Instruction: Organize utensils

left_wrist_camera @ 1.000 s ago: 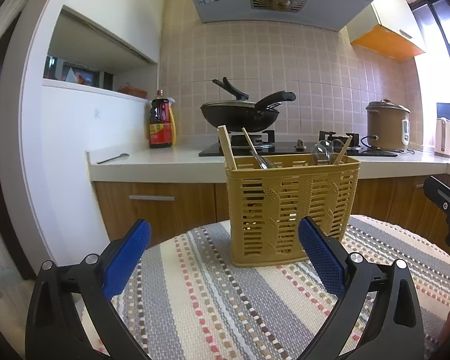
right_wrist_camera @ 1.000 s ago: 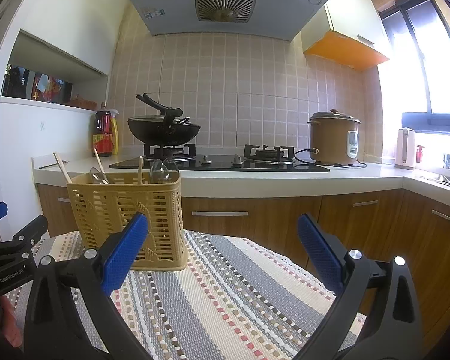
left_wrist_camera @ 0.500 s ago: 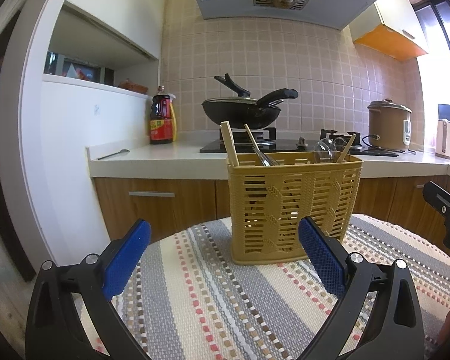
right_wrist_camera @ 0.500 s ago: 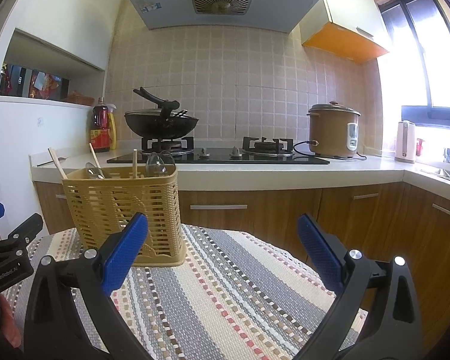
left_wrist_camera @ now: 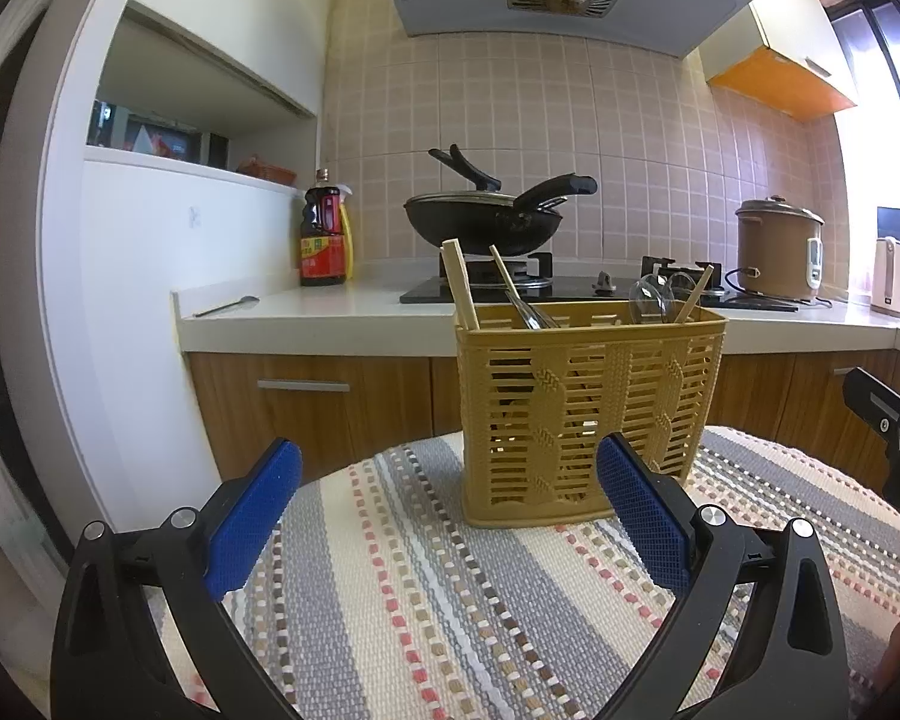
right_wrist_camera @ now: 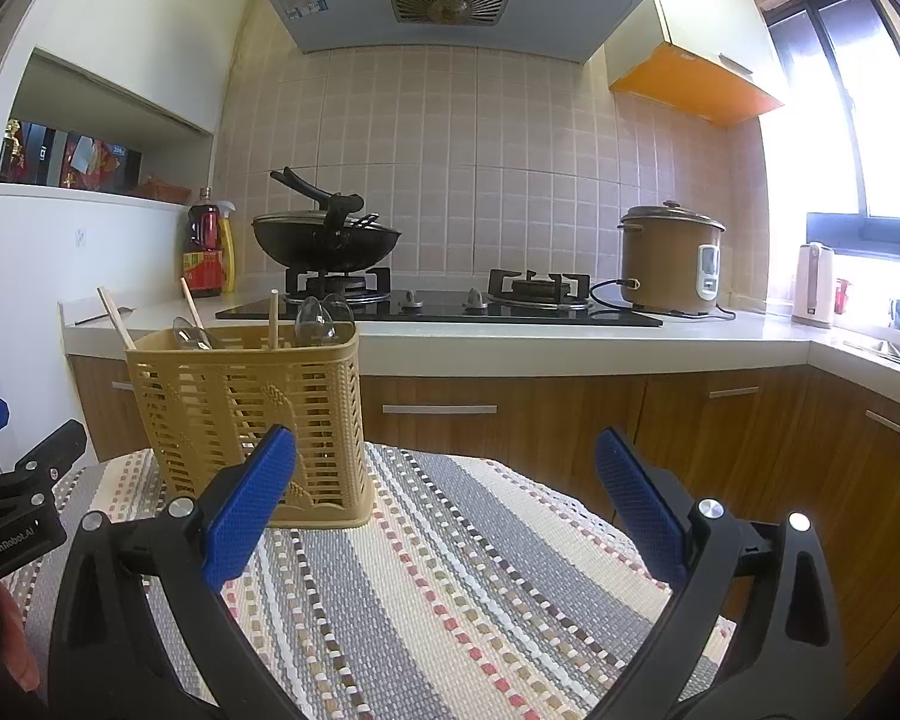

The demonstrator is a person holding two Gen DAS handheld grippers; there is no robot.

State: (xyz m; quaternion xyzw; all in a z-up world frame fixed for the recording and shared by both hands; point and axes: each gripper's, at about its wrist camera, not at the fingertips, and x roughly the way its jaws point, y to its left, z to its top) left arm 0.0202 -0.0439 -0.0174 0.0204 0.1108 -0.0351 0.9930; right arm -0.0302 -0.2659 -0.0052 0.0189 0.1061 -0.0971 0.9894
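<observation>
A yellow slatted utensil basket (left_wrist_camera: pixel 588 408) stands upright on a striped cloth on a round table (left_wrist_camera: pixel 450 600). It holds wooden chopsticks (left_wrist_camera: pixel 461 285) and clear plastic spoons (left_wrist_camera: pixel 651 300). My left gripper (left_wrist_camera: pixel 450 510) is open and empty, just short of the basket, which stands ahead and to the right. In the right wrist view the basket (right_wrist_camera: pixel 246 414) stands ahead to the left, with chopsticks (right_wrist_camera: pixel 114 317) and spoons (right_wrist_camera: pixel 318 318) sticking out. My right gripper (right_wrist_camera: pixel 447 504) is open and empty over the cloth.
Behind the table runs a kitchen counter (left_wrist_camera: pixel 306 318) with a black wok (left_wrist_camera: pixel 486 219) on a gas hob, a sauce bottle (left_wrist_camera: pixel 324 240), a brown rice cooker (right_wrist_camera: pixel 672 258) and a lone spoon (left_wrist_camera: pixel 228 305). Wooden cabinets sit below. The table edge (right_wrist_camera: pixel 660 546) falls off to the right.
Both grippers have lowered or tilted slightly, so the basket and counter sit a little higher in view. Both stay open and empty. The basket has not moved.
</observation>
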